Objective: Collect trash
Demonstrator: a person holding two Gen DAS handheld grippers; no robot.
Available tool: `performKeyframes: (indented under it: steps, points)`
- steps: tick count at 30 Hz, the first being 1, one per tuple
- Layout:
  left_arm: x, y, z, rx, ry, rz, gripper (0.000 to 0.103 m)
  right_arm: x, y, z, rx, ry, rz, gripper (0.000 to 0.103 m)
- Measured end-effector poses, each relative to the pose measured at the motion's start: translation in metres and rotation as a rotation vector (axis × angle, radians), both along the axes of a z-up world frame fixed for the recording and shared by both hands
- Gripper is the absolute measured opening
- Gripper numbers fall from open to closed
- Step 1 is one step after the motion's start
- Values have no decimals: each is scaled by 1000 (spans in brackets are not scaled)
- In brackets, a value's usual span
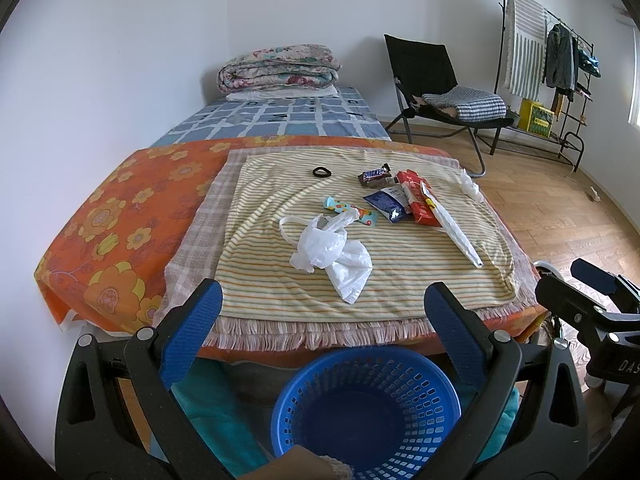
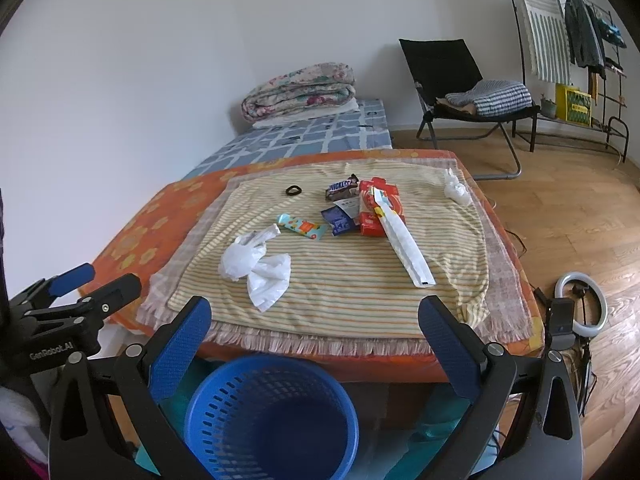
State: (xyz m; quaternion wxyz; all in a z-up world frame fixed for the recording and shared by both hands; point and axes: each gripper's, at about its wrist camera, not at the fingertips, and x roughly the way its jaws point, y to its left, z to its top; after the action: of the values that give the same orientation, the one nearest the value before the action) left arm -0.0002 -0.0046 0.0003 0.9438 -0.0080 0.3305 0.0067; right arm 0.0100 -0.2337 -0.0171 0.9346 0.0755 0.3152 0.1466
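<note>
Trash point(image 1: 384, 200) beyond both open grippers point(image 1: 322, 312)

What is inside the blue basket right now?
Nothing shows inside the blue basket: its visible floor and slotted walls are bare in both wrist views. The near part of its interior is cut off by the frame edge and the hand-held gripper bodies, so that part cannot be checked.

blue basket point(image 1: 366, 408) base cut off, rim hidden

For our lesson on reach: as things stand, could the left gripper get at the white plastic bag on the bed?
Probably yes. The left gripper is open and empty, and the bag lies on top of the striped cloth near its front edge with nothing over it or between them.
</note>
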Motion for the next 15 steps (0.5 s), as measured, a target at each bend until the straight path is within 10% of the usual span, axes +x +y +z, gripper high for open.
performKeyframes:
  steps: [15]
  points:
    - [4,-1,-5,-2,1,-2,103,1,3,-2,7,17,13,102]
